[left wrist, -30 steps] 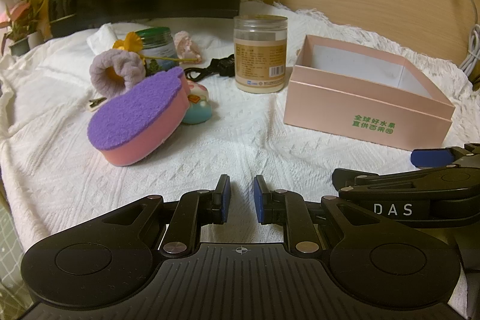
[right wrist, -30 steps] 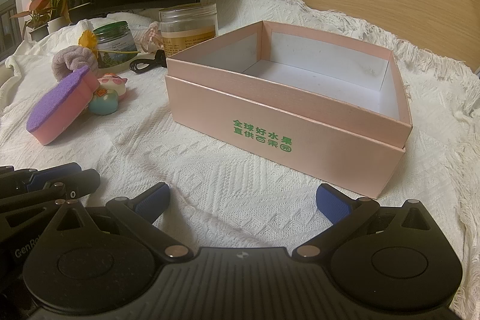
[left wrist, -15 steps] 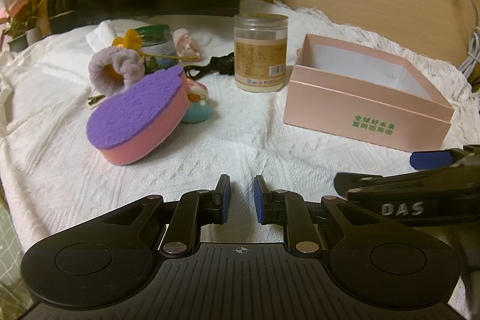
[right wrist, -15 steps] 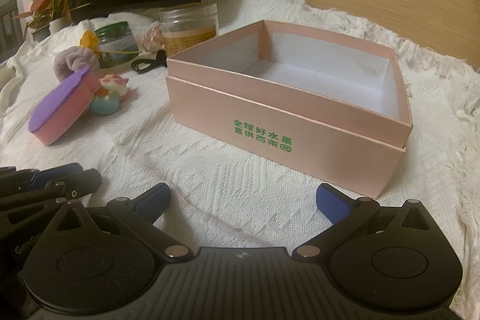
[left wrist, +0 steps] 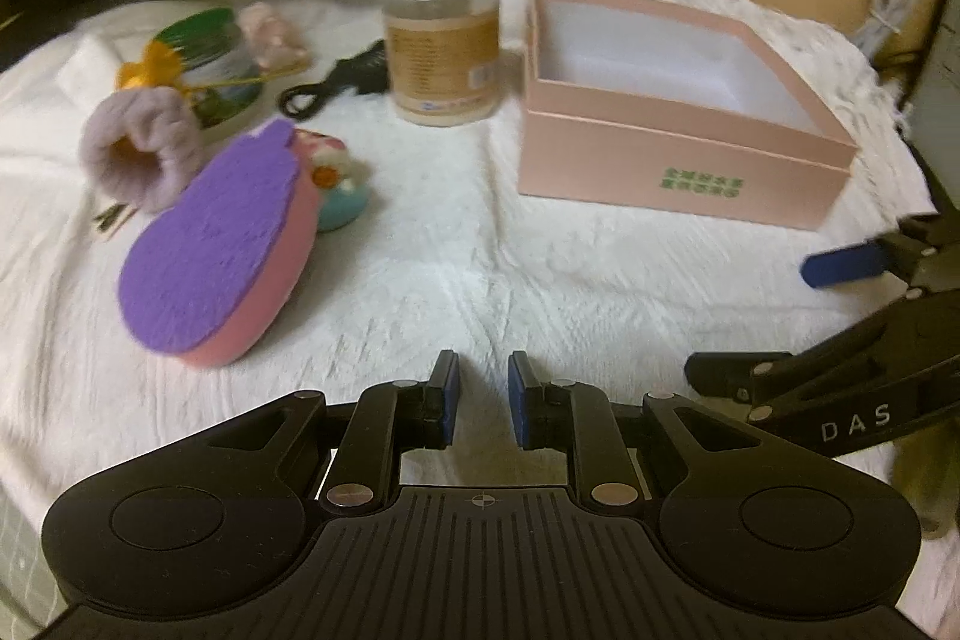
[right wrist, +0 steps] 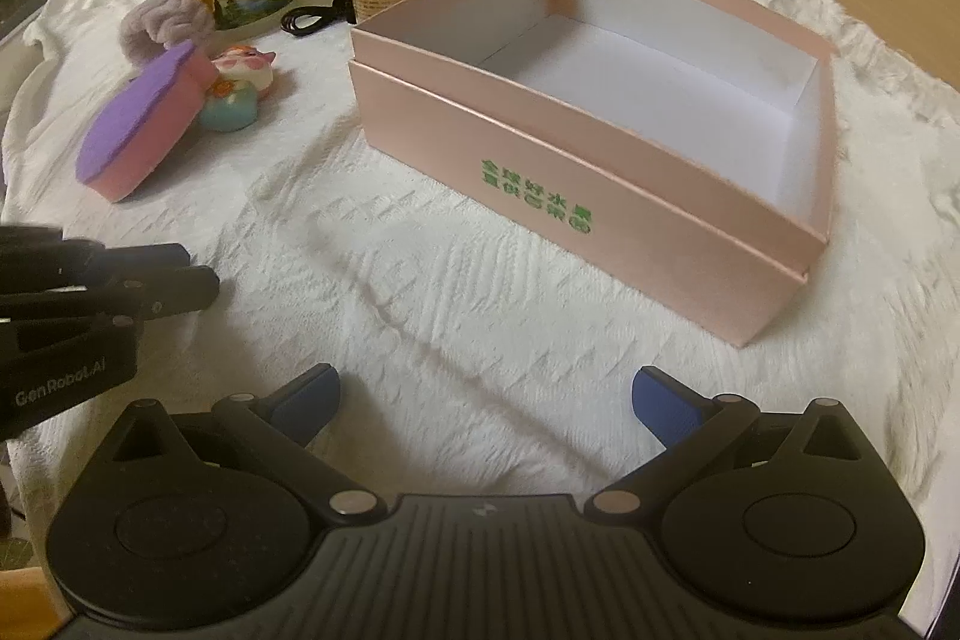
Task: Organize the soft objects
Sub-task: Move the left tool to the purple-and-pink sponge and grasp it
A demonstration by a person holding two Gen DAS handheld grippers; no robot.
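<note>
Left wrist view: left gripper [left wrist: 483,391] hovers low over the white cloth [left wrist: 456,280], jaws nearly pressed together with a thin gap, pinching nothing. Sponge [left wrist: 219,244], purple on pink, lies ahead left, leaning on a squishy toy [left wrist: 339,187]; a fuzzy scrunchie [left wrist: 141,151] sits just behind. Pink box [left wrist: 684,154] stands open ahead right, tall jar [left wrist: 444,64] beside it, green-lid jar [left wrist: 210,58] and black cable [left wrist: 336,85] further back. Right wrist view: right gripper [right wrist: 486,400] has jaws spread wide, holding nothing, just in front of the box [right wrist: 600,196], whose white inside holds nothing.
</note>
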